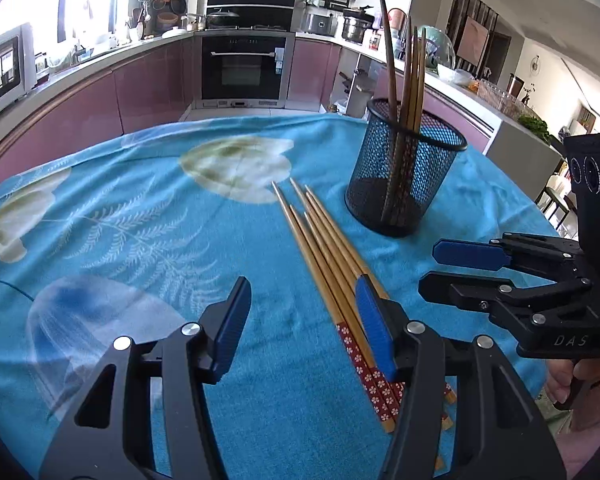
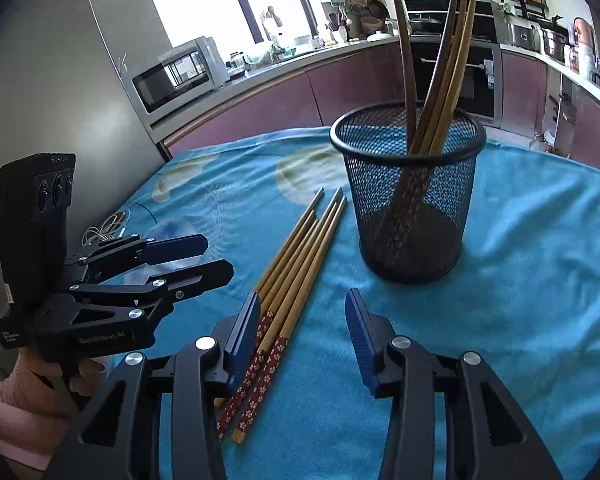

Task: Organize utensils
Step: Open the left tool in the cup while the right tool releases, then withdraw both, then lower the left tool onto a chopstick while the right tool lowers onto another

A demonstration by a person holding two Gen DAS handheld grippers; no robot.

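Left tool (image 1: pixel 304 320) spread, empty, low centre of left-wrist view; right tool (image 2: pixel 302 334) likewise spread, empty. Loose chopsticks (image 1: pixel 328 256) lie bundled between them on blue-clothed tabletop (image 1: pixel 140 220). Mesh holder (image 1: pixel 406 168) right of centre, upright, holding four more chopsticks

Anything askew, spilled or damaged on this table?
Nothing spilled or damaged. A bundle of loose bamboo chopsticks with red flowered ends lies flat on the blue cloth beside the black mesh cup, which stands upright holding four chopsticks that lean at different angles. Both grippers are open.
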